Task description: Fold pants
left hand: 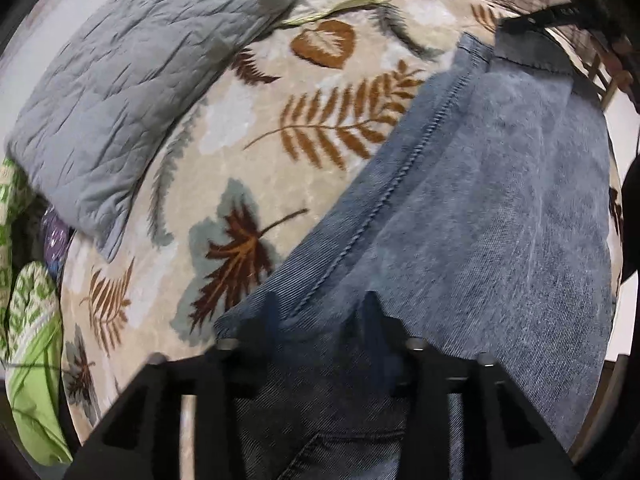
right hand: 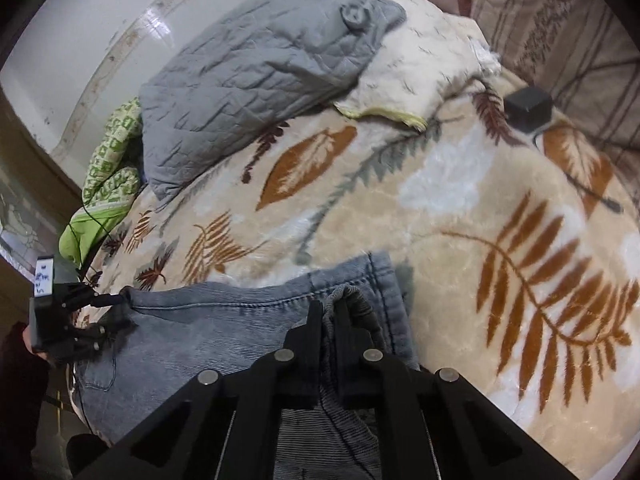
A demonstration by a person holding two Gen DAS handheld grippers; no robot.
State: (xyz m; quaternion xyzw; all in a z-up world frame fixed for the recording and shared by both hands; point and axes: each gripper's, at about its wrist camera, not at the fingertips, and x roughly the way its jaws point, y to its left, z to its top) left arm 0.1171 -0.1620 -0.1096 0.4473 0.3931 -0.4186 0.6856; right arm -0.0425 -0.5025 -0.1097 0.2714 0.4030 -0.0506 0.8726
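Faded blue denim pants [left hand: 472, 208] lie on the bed, on a beige plush blanket with brown leaf prints [left hand: 248, 152]. From my left wrist view the stitched side seam runs diagonally from lower left up to upper right, so I read the long axis that way; hem or waist end there I cannot tell. My left claw [left hand: 322, 312] points steeply down over the denim, fingers apart, cloth beneath and between them but not pinched. My right claw [right hand: 329, 312] tilts down and forward, fingers [right hand: 314, 320] together, clamped on a bunched fold of denim at the edge. In the right wrist view the pants [right hand: 224, 332] spread leftward to the left claw [right hand: 100, 312] at the far corner. Grey quilted pillow [right hand: 256, 68] lies well apart at the bed's head.
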